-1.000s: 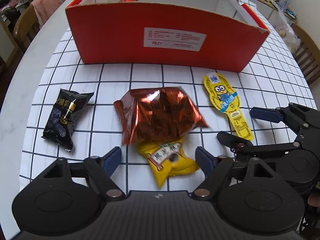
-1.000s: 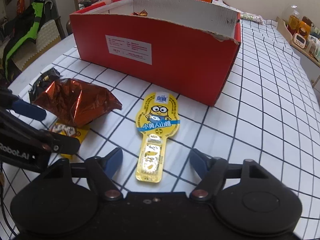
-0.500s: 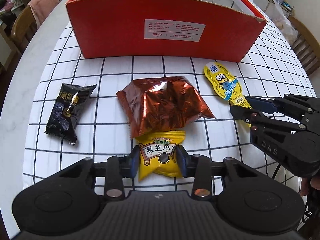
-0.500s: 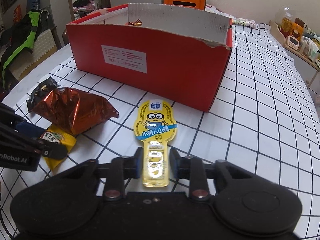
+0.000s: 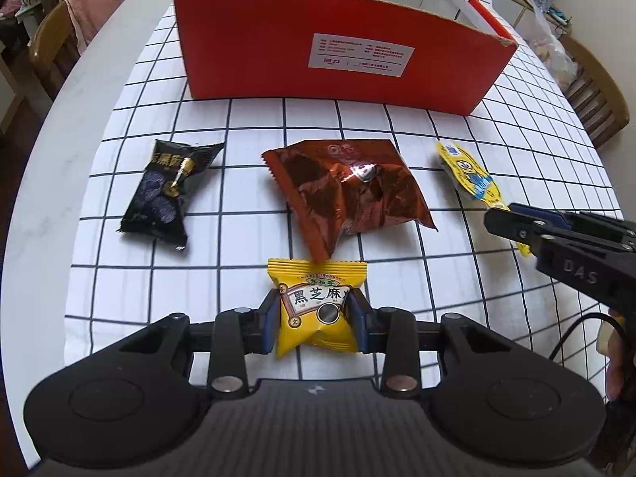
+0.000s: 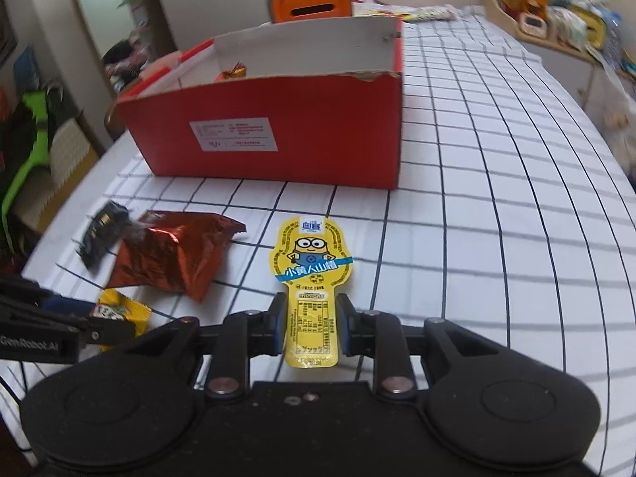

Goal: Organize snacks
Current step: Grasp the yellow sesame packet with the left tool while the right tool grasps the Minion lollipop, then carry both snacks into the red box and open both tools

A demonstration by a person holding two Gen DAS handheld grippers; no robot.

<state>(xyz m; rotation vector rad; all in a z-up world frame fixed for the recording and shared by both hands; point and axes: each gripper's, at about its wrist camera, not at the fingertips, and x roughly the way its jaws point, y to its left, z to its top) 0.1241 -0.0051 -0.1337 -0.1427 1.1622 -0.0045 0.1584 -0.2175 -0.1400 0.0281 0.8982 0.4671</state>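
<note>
My left gripper is shut on a yellow sesame snack packet, held above the checked cloth. My right gripper is shut on the stem of a yellow Minions snack, lifted off the table; it also shows in the left wrist view. A shiny red-brown foil bag and a black packet lie on the cloth in front of the red cardboard box. The box is open at the top with a small wrapped snack inside.
The table has a white checked cloth and a rounded left edge. Wooden chairs stand at the left and right. An orange container sits behind the box. Cluttered shelves are at the far right.
Both grippers closed from open onto their snacks, then lifted them. The yellow packet has come out from under the foil bag. Both views now sit higher above the table.
</note>
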